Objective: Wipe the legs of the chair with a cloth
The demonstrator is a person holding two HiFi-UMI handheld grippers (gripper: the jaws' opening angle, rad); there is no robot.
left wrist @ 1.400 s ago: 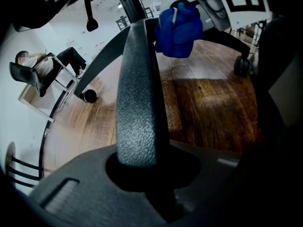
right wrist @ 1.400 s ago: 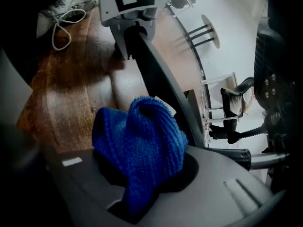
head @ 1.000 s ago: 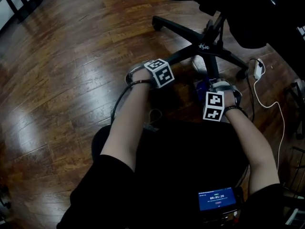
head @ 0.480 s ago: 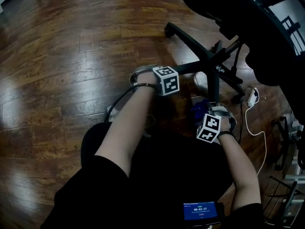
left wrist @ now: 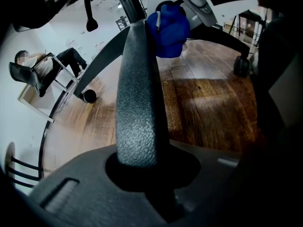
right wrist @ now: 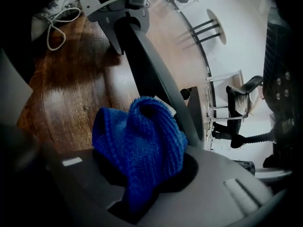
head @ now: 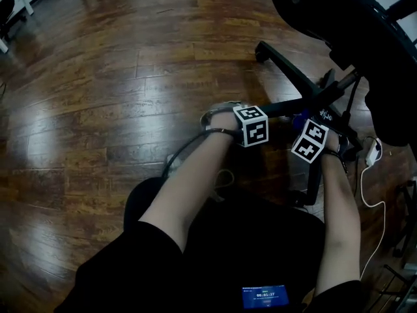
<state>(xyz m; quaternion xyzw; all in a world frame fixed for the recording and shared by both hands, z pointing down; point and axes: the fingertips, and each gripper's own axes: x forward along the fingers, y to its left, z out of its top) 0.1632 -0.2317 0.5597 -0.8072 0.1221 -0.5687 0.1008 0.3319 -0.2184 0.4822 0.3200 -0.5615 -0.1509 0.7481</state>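
Observation:
The office chair's black star base stands on the wood floor. My left gripper is shut on one textured grey-black leg, which runs straight out of its jaws. Farther up that leg a bunched blue cloth rests against it. My right gripper is shut on this blue cloth and presses it to the side of the leg, just beyond the left gripper. In the head view the marker cubes hide both pairs of jaws.
The chair's black seat hangs over the base at upper right. A white power strip with its cable lies right of the base. A castor ends another leg. A person sits far off by the wall. A white cord lies on the floor.
My right gripper has carried the blue cloth away from the near leg and up beside the left gripper, onto the leg it holds. The left gripper stays on its leg. The head view has shifted.

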